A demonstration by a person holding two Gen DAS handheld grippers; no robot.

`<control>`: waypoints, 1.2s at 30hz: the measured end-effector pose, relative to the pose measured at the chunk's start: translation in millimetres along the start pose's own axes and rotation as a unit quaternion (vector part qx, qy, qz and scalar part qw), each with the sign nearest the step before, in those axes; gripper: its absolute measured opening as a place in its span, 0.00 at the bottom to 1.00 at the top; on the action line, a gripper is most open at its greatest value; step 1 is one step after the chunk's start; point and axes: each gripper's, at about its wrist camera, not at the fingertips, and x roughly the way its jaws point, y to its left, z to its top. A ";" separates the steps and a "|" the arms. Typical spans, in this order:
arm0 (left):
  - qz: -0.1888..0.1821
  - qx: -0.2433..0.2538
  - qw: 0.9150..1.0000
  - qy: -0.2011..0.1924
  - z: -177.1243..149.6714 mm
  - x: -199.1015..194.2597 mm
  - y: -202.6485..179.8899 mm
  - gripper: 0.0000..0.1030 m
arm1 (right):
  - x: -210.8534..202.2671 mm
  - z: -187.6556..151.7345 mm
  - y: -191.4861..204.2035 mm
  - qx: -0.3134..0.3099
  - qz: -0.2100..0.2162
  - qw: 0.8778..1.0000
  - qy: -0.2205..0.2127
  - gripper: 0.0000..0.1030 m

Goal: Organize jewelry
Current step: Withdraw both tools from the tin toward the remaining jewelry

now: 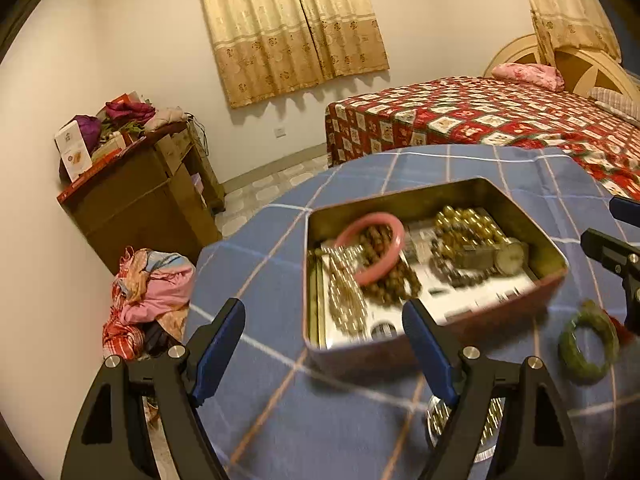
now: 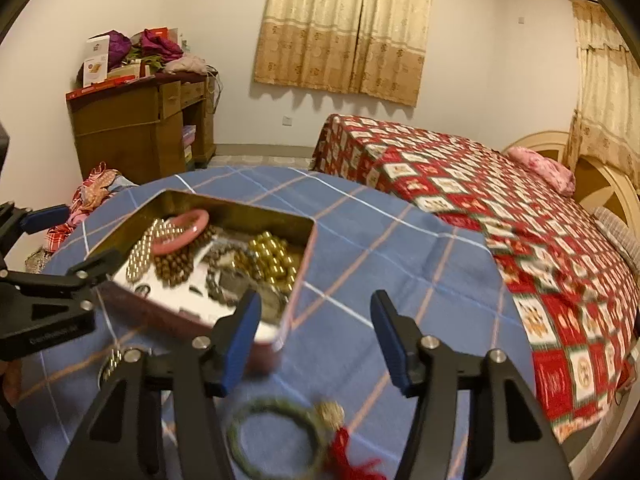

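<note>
An open metal tin [image 1: 400, 200] [image 2: 240, 216] stands on a table under a blue checked cloth [image 1: 320, 400]. It holds a pink bangle [image 1: 370, 219] [image 2: 176, 242], brown bead strings, gold beads [image 1: 468, 220] [image 2: 272, 256] and a watch [image 1: 508, 258]. My left gripper [image 1: 324, 340] is open above the tin's near left corner, its pads touching nothing. My right gripper [image 2: 316, 340] is open over the cloth by the tin's right corner, empty. A green bangle [image 1: 586, 346] [image 2: 276, 436] with a red tassel lies on the cloth under it. A gold bead bracelet [image 1: 492, 420] [image 2: 114, 360] lies in front of the tin.
A bed with a red patterned cover [image 1: 480, 120] [image 2: 480, 200] stands right behind the table. A cluttered wooden cabinet [image 1: 140, 200] is at the back left, with a pile of clothes [image 1: 152, 292] on the floor beside it.
</note>
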 end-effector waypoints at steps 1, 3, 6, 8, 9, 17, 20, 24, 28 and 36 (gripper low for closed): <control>0.005 0.001 1.000 0.001 -5.8 -4.3 -0.6 0.79 | -4.8 -6.2 -3.7 0.001 -0.004 1.000 0.003 0.58; 0.002 0.000 1.000 0.008 -16.7 -11.5 -1.8 0.79 | -12.4 -16.8 -10.6 0.006 -0.010 1.000 0.006 0.58; 0.000 -0.001 1.000 0.010 -30.6 -22.3 -4.5 0.79 | -22.8 -34.1 -24.9 0.021 -0.023 0.999 0.014 0.58; 0.001 -0.001 1.000 0.012 -39.2 -27.6 -7.1 0.79 | -28.7 -46.1 -36.5 0.033 -0.033 0.999 0.021 0.58; 0.001 -0.002 1.000 0.015 -43.5 -29.0 -8.0 0.79 | -30.5 -48.9 -39.9 0.035 -0.037 0.998 0.024 0.58; 0.005 -0.012 0.999 0.037 -53.7 -27.3 -8.9 0.79 | -43.8 -65.9 -59.2 0.057 -0.051 0.997 0.026 0.58; 0.009 -0.010 0.999 0.035 -53.9 -28.1 -9.2 0.79 | -41.9 -66.9 -60.0 0.062 -0.051 0.996 0.025 0.58; 0.004 -0.014 0.999 0.042 -56.6 -25.1 -9.9 0.79 | -40.0 -70.9 -58.5 0.062 -0.041 0.997 0.029 0.58; -0.003 -0.012 0.999 0.048 -58.8 -22.8 -13.7 0.79 | -33.6 -71.3 -50.0 0.062 -0.010 0.997 0.040 0.58; -0.024 -0.022 0.998 0.061 -61.1 -19.1 -12.2 0.79 | -15.8 -74.5 -32.6 0.042 0.019 0.996 0.078 0.39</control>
